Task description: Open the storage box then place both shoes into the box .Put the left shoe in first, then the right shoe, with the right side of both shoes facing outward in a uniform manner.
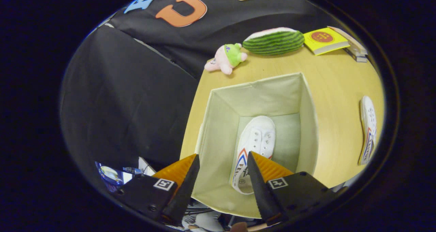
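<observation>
- Worktop (337,89): pale wooden surface carrying every item listed below; the dark cloth wall of the booth stands beyond it and beside it.
- Storage box (218,123): open at the top, pale fabric walls, standing on the worktop just ahead of the tongs; the view looks down into it from above.
- Tongs (223,164): held above the near rim of the box, fingers spread wide with nothing between them.
- Shoe in the box (255,140): white canvas, red and blue stripes on its side, lying on the box floor with the toe pointing away from the tongs; its heel end is partly hidden behind one finger.
- Second shoe (368,129): white with the same stripes, lying on the worktop well apart from the box, off to one side.
- Watermelon-slice cushion (274,41): green striped, at the far end of the worktop beyond the box.
- Yellow book (322,39): just beside the cushion, with other books stacked next to it.
- Plush toy (226,58): pink with a green cap, near the far edge, beside the cushion.
</observation>
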